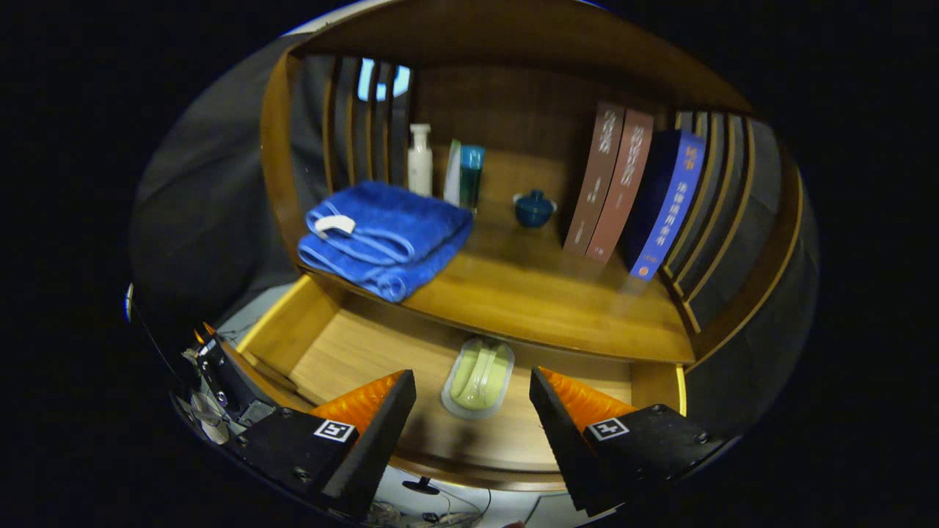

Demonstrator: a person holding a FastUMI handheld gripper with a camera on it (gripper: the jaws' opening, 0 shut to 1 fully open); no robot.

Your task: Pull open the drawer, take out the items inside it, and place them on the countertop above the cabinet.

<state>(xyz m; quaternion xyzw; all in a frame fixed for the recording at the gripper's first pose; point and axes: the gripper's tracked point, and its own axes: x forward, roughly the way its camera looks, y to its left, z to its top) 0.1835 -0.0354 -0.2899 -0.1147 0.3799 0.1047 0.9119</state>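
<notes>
The wooden drawer (308, 334) stands pulled open below the cabinet's countertop (528, 293). On the drawer's floor lies a pale green oval item in a clear case (478, 377), just ahead of the fingers and between their lines. My gripper (473, 385) hovers above the drawer's front, open, with nothing between its fingers. A folded blue towel (385, 235) lies on the left of the countertop, partly over its front edge.
At the back of the countertop stand a white bottle (419, 158), a teal tube (469, 176) and a small blue lidded pot (534, 209). Three books (631, 194) lean at the right against slatted sides. The drawer's front rail (469, 469) lies below the fingers.
</notes>
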